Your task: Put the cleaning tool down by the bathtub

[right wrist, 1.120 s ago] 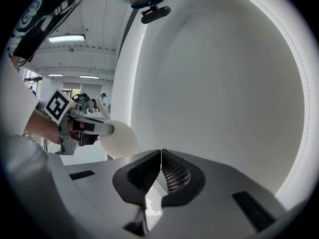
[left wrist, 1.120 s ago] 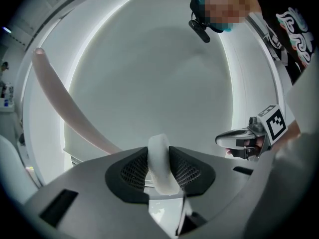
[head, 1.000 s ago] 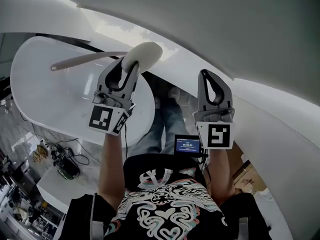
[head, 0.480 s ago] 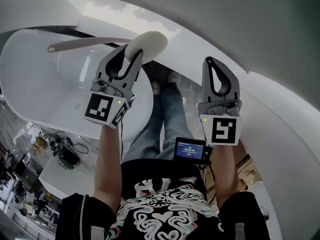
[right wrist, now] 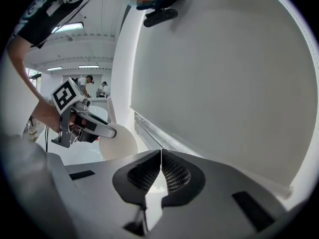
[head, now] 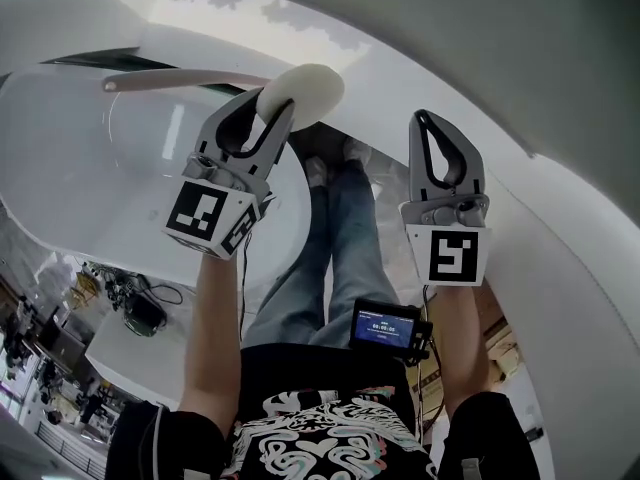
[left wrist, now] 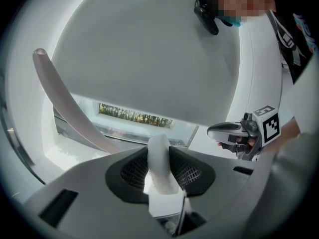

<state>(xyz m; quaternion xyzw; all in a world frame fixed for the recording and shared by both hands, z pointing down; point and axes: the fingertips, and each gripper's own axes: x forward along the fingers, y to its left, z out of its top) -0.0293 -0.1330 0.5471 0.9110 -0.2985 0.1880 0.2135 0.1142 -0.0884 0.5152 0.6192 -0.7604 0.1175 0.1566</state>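
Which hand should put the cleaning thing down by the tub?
Left. The left gripper is clamped on the long-handled cleaning tool, next to the bathtub. The right gripper is shut with nothing between its jaws, so it would need a handover first.

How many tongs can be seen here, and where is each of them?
2. The left tongs are over the edge of the bathtub, shut on the cleaning tool. The right tongs are beside them, shut and empty. None seems hidden.

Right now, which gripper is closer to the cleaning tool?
Left. The left gripper grips the cleaning tool by its pale head; the right gripper, shut and empty, sits beside it, not touching.
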